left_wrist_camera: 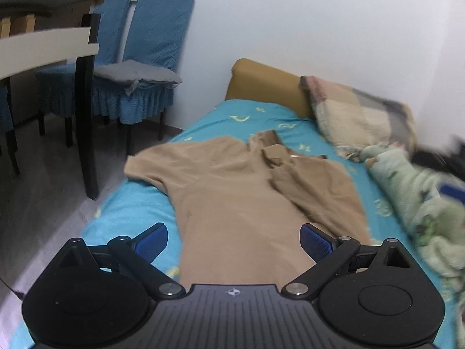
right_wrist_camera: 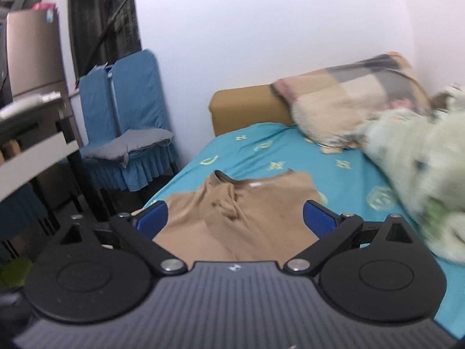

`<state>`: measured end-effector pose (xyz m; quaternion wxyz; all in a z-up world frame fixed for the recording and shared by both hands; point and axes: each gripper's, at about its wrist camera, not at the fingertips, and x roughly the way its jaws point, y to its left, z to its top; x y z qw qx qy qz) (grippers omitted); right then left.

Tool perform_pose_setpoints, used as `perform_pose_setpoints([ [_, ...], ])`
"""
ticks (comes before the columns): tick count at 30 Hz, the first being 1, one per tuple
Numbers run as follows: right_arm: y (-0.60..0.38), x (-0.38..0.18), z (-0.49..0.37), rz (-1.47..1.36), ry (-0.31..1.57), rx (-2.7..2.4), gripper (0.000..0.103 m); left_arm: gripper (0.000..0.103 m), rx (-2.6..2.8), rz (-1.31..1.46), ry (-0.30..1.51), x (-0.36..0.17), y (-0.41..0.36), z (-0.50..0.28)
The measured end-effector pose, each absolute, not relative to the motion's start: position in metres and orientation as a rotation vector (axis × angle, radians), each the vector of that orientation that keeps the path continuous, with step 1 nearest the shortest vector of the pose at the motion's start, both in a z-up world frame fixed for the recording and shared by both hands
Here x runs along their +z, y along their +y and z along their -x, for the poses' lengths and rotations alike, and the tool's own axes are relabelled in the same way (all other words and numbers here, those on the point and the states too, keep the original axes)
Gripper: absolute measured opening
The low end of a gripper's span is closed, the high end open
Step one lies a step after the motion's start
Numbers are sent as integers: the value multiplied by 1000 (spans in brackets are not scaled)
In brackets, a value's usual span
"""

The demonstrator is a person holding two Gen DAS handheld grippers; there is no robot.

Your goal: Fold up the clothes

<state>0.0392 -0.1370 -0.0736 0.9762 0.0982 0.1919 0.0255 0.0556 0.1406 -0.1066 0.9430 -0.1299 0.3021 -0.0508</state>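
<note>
A tan polo shirt [left_wrist_camera: 232, 192] lies front up on the turquoise bed sheet [left_wrist_camera: 130, 218], collar towards the headboard. Its right side, with the sleeve, is folded over onto the chest [left_wrist_camera: 314, 186], and its left sleeve [left_wrist_camera: 151, 165] hangs at the bed's edge. My left gripper [left_wrist_camera: 234, 240] hovers open above the shirt's lower part, nothing between its blue pads. The right wrist view shows the same shirt [right_wrist_camera: 247, 212] from near its hem. My right gripper [right_wrist_camera: 235, 218] stands wide open above it, holding nothing.
A green patterned blanket [left_wrist_camera: 421, 212] and a plaid pillow [left_wrist_camera: 357, 116] lie along the bed's right side by the wall. Left of the bed are blue-covered chairs [left_wrist_camera: 151, 58] with a grey cushion [left_wrist_camera: 136, 72], and a dark-legged table [left_wrist_camera: 84, 101]. A tan headboard [left_wrist_camera: 261, 84] closes the far end.
</note>
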Motion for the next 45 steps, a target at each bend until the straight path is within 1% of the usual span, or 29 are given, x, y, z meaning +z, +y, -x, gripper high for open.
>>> perform_pose_setpoints([
  [3, -155, -74, 20, -247, 412, 16, 101, 98, -131, 240, 642, -101, 132, -32],
  [6, -165, -72, 55, -259, 448, -17, 101, 98, -161, 180, 654, -94, 122, -5],
  [11, -196, -51, 103, -309, 377, -53, 101, 97, -226, 129, 661, -85, 106, 28],
  [15, -238, -49, 131, -372, 331, -110, 101, 92, -260, 81, 701, -87, 87, 39],
  [19, -278, -57, 143, -420, 321, -209, 101, 84, -326, 40, 752, -91, 55, 44],
  [23, -316, -70, 149, -567, 308, -266, 101, 81, -409, -61, 763, -94, 3, 54],
  [26, -330, -80, 146, -615, 318, -296, 101, 77, -487, -105, 782, -100, -41, 61],
  [30, -339, -92, 141, -651, 347, -314, 101, 75, -605, -128, 811, -117, -101, 69],
  [31, -342, -94, 141, -658, 348, -315, 101, 73, -637, -141, 817, -124, -117, 71],
  [35, -350, -103, 136, -675, 363, -351, 101, 71, -714, -221, 851, -155, -168, 78],
  [38, -354, -111, 132, -701, 383, -364, 101, 62, -684, -310, 850, -180, -189, 81],
  [40, -355, -115, 128, -707, 397, -374, 101, 35, -637, -374, 836, -196, -199, 81],
  [41, -355, -117, 127, -709, 404, -379, 101, 30, -639, -394, 819, -199, -199, 83],
  [42, -355, -118, 125, -710, 408, -380, 101, 12, -648, -410, 799, -200, -199, 84],
  [43, -354, -119, 124, -710, 412, -380, 101, 6, -647, -407, 798, -199, -196, 84],
  [45, -353, -120, 122, -709, 419, -379, 101, 5, -648, -386, 794, -191, -188, 84],
])
